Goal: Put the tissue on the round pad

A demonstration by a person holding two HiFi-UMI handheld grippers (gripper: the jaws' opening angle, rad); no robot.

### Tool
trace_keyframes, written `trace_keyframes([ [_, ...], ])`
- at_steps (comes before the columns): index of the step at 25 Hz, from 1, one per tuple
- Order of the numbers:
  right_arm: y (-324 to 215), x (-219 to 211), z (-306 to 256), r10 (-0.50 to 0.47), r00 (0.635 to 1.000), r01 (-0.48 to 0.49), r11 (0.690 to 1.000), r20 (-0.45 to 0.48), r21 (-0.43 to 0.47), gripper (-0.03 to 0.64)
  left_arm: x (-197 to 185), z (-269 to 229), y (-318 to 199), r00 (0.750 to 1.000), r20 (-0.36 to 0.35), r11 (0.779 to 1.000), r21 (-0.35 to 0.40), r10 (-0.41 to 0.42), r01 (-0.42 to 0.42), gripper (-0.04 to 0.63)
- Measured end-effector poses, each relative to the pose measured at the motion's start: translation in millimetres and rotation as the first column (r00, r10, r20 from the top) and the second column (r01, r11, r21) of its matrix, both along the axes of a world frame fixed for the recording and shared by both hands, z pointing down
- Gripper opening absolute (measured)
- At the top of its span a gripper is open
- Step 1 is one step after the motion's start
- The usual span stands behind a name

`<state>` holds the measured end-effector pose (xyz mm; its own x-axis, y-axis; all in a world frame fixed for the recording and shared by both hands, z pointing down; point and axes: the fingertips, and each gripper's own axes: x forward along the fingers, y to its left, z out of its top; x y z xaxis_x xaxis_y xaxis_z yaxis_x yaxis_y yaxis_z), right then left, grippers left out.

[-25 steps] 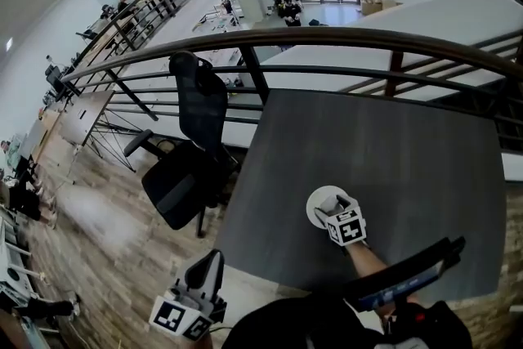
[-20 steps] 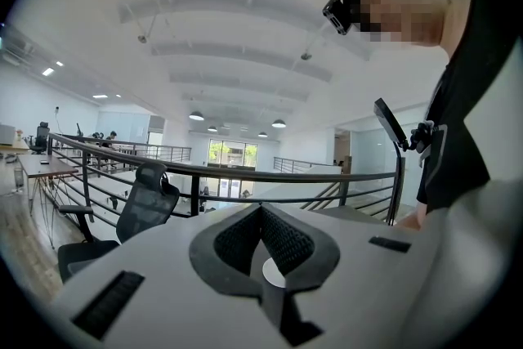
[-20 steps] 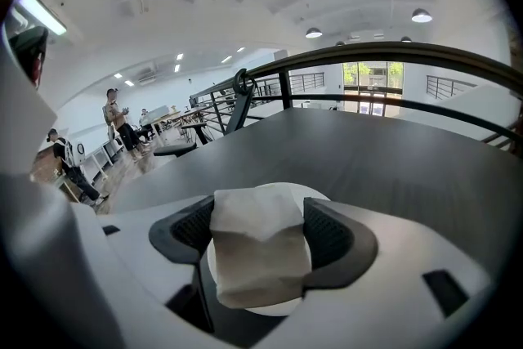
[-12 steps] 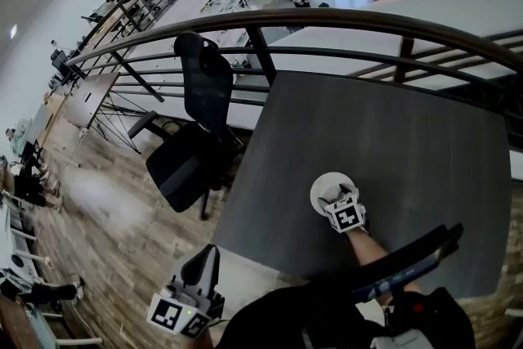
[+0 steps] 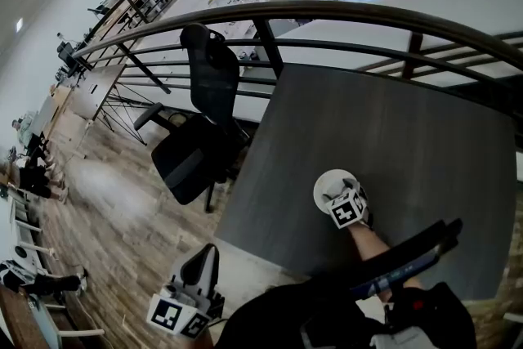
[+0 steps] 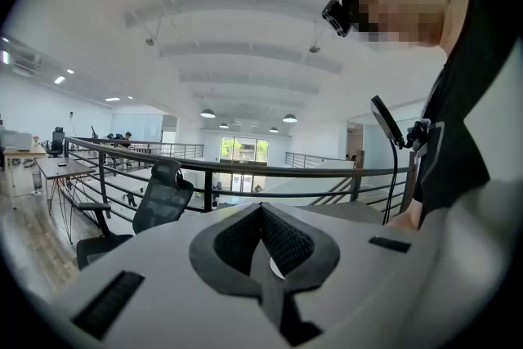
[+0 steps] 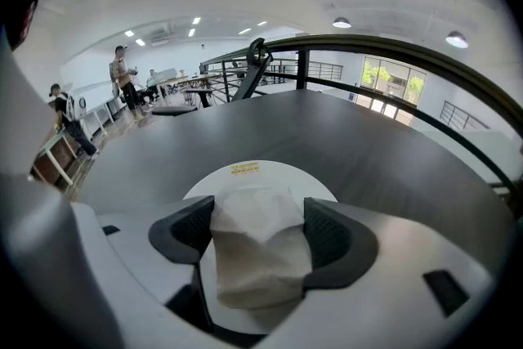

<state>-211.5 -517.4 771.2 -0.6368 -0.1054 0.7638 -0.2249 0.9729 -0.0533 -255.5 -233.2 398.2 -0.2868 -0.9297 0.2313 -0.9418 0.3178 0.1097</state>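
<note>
1. While the head view has swung a little over the last second, the right gripper (image 7: 261,234) has barely moved relative to the round pad (image 7: 245,174). It stays parked over the pad's near edge, and has edged perhaps slightly further onto it.
2. The tissue (image 7: 255,249) sits between the right gripper's jaws, which press on it from both sides, so the gripper is closed on the tissue. The tissue bulges up in a crumpled fold between them.
3. Seen from the right gripper view, the tissue hangs directly in front of the white pad, which lies flat on the dark table (image 7: 343,131). Whether the tissue's lower edge already touches the pad is hard to tell, since the jaws hide it.
4. The left gripper (image 6: 263,257) has kept out of the work. It is held low beside the person, off the table, with its jaws together and nothing between them.
5. For the task, this means the carrying seems done and only the release is left. Opening the right jaws should drop the tissue onto the pad. The main risk is that the light tissue clings to a jaw or lands partly over the pad's near rim.
</note>
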Motion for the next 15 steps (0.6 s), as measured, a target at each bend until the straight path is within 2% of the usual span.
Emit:
trace_keyframes([
  [6,-3,-4,-1,-0.028,1.0,0.028,0.999,-0.015,0.029,0.333,3,-4,-1,1.0,0.01,1.0,0.006,0.003,-0.003,0.003],
  [11,6,0,8,-0.044,0.998,0.041,0.997,-0.054,-0.063,0.333,5,-4,-2,1.0,0.014,1.0,0.007,0.011,-0.011,0.003],
  [15,8,-1,5,-0.04,0.998,0.037,0.997,-0.038,-0.071,0.333,8,-4,0,1.0,0.022,1.0,0.008,0.02,-0.02,0.003],
])
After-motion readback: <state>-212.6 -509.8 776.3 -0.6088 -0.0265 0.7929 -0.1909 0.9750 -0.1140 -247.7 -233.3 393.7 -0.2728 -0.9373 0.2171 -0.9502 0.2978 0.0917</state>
